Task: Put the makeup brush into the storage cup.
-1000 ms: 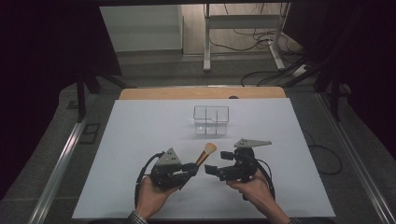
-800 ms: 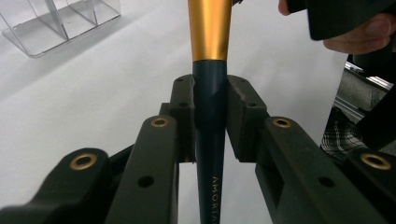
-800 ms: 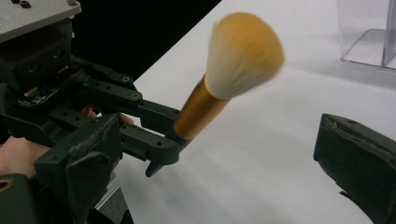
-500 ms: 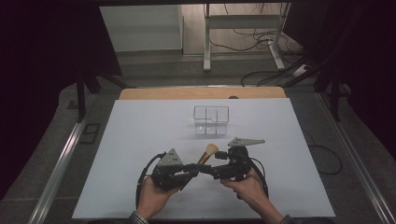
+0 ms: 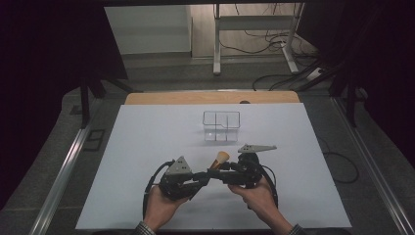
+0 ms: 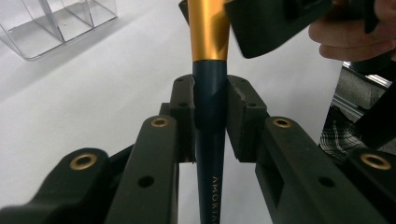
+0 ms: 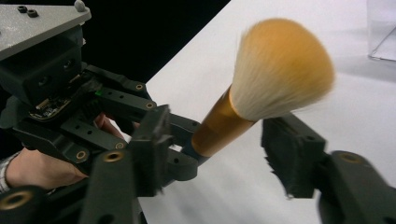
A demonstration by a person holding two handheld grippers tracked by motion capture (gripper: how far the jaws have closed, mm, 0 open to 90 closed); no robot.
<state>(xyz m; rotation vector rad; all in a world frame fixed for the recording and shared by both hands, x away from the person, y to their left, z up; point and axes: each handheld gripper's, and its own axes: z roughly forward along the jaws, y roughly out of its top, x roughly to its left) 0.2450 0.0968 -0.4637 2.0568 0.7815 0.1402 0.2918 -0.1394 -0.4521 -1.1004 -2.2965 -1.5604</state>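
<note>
While left gripper point(image 6: 210, 121) clamps brush point(image 6: 208, 84) handle, right gripper point(image 7: 215, 154) closing around ferrule, seemingly untouched.

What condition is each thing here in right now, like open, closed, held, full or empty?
Makeup brush: held off the table by its dark handle, bristles pointing toward the clear box.
Left tongs: shut on the brush handle.
Right tongs: open, jaws either side of the gold ferrule, just been closing, not yet pressing.
Clear box: upright on the table, compartments empty.

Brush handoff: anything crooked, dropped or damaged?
Nothing stands out. The left gripper clamps the brush squarely by its handle; the right gripper has just been closing around its gold collar, pads not pressing yet.
</note>
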